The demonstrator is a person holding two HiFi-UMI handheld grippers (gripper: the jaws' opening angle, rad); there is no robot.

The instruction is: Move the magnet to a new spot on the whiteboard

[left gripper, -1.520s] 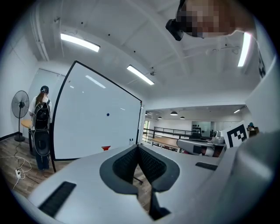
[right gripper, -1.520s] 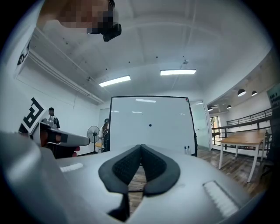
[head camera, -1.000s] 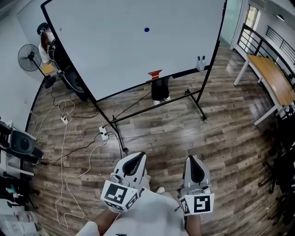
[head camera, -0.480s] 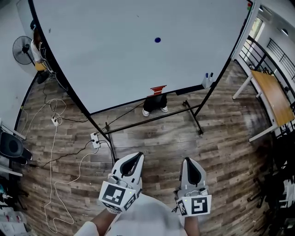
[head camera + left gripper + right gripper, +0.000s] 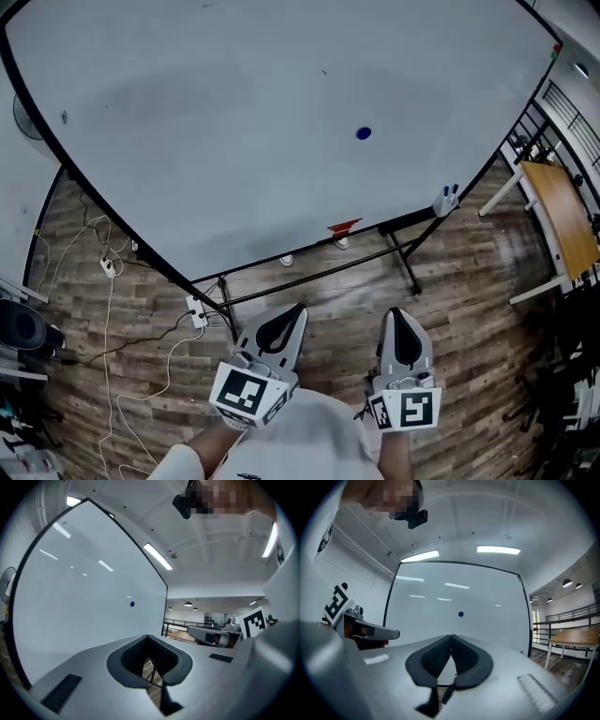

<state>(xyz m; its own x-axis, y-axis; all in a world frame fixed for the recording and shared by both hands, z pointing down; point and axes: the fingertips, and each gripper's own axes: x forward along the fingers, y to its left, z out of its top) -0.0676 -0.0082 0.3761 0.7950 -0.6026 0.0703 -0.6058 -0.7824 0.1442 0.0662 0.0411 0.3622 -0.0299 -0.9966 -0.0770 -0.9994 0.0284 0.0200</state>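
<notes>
Closed, empty: left gripper point(image 5: 296, 309), right gripper point(image 5: 397, 315). Right gripper should open, then square up on magnet point(image 5: 364, 133), centre-right of whiteboard point(image 5: 187, 141).

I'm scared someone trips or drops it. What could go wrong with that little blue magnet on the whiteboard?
1. The blue magnet is small, and the left tool and right tool are both shut. A shut tip could knock it off the whiteboard instead of gripping it.
2. The stand's floor bar and the power strip with its cables lie just ahead of the person. A foot might catch on them.
</notes>
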